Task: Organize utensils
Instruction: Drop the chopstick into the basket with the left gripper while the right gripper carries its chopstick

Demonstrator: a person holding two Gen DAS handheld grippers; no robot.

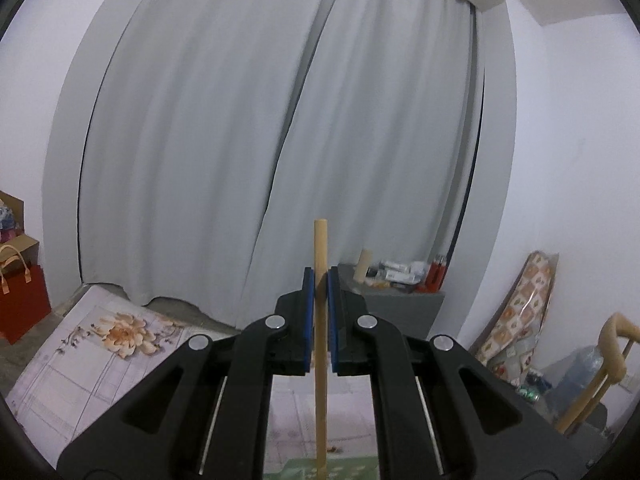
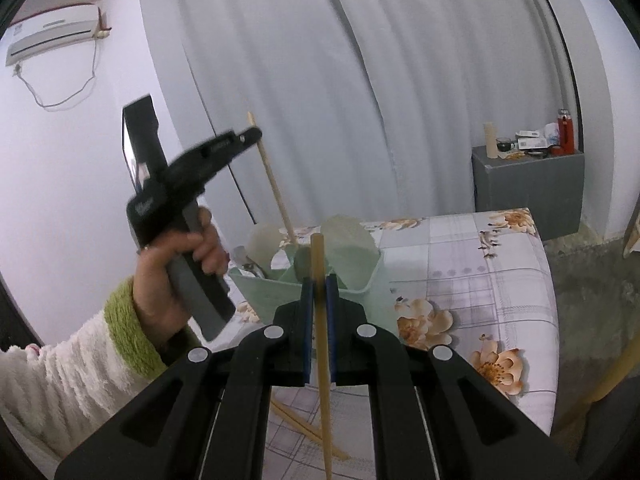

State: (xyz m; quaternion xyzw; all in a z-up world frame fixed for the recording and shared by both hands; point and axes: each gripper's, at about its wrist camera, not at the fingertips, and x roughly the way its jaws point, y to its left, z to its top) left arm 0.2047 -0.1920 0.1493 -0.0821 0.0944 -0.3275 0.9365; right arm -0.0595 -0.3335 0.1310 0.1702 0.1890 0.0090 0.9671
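Now each gripper clamps one upright chopstick: the left gripper on its chopstick, the right gripper likewise, the green utensil holder just ahead, nearer the right.

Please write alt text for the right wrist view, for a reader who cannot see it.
The right tool grips one wooden chopstick upright. Beyond it, a hand carries the left tool, gripping another chopstick above a pale green utensil holder.
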